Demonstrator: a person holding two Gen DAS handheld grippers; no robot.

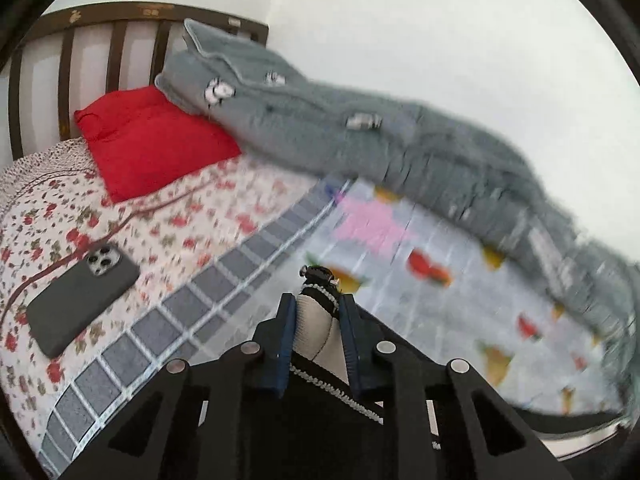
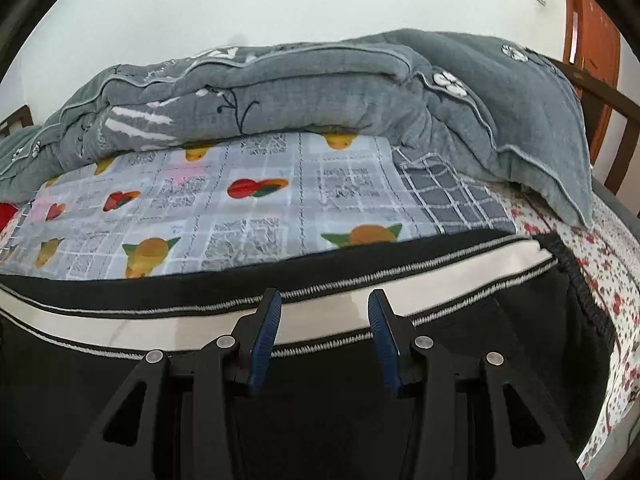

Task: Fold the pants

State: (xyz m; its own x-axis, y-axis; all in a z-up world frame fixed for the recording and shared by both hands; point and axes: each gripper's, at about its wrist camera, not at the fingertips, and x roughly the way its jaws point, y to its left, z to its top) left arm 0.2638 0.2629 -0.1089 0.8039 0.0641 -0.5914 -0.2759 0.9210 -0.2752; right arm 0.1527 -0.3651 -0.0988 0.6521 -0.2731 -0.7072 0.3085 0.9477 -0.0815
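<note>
The black pants (image 2: 480, 340) with a white side stripe (image 2: 440, 276) edged in zigzag stitching lie flat across the bed in the right wrist view. Their gathered waistband sits at the right. My right gripper (image 2: 324, 294) hovers over the stripe, its blue-padded fingers (image 2: 266, 332) apart, and nothing shows pinched between them. In the left wrist view a bunched fold of the pants (image 1: 320, 332), white stripe and black cloth together, is squeezed between the two pads. My left gripper (image 1: 317, 300) is shut on it, above the bed.
A dark phone (image 1: 80, 296) lies on the floral sheet (image 1: 160, 220) at the left. A red pillow (image 1: 156, 140) sits by the wooden headboard (image 1: 100, 40). A rolled grey quilt (image 2: 280, 92) lines the far side beyond the fruit-print cloth (image 2: 240, 200). A wooden door (image 2: 592, 32) stands at the right.
</note>
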